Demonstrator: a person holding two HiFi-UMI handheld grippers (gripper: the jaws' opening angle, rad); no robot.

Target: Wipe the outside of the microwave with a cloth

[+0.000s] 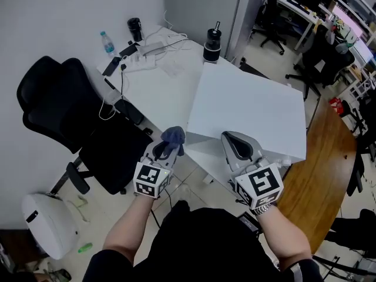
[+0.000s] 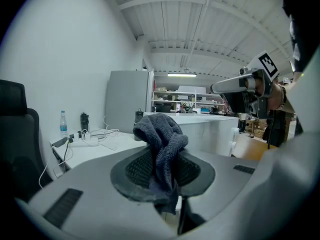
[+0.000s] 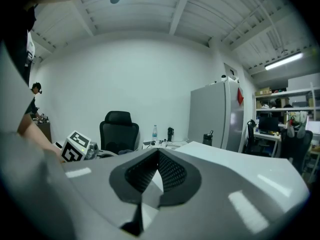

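The microwave (image 1: pixel 247 107) is a plain white box on the white table, its near left corner just ahead of both grippers. My left gripper (image 1: pixel 167 147) is shut on a bunched blue-grey cloth (image 1: pixel 173 137), which sticks up between its pads beside that corner. In the left gripper view the cloth (image 2: pixel 162 144) fills the jaws, with the microwave (image 2: pixel 210 131) behind it. My right gripper (image 1: pixel 235 143) is shut with nothing in it, hovering over the microwave's front edge; its own view looks across the white top (image 3: pixel 240 169).
A black office chair (image 1: pixel 64 116) stands left of the table. The table's far part holds a power strip with cables (image 1: pixel 144 54), a water bottle (image 1: pixel 106 42) and a black tumbler (image 1: pixel 212 44). A wooden tabletop (image 1: pixel 323 169) lies to the right.
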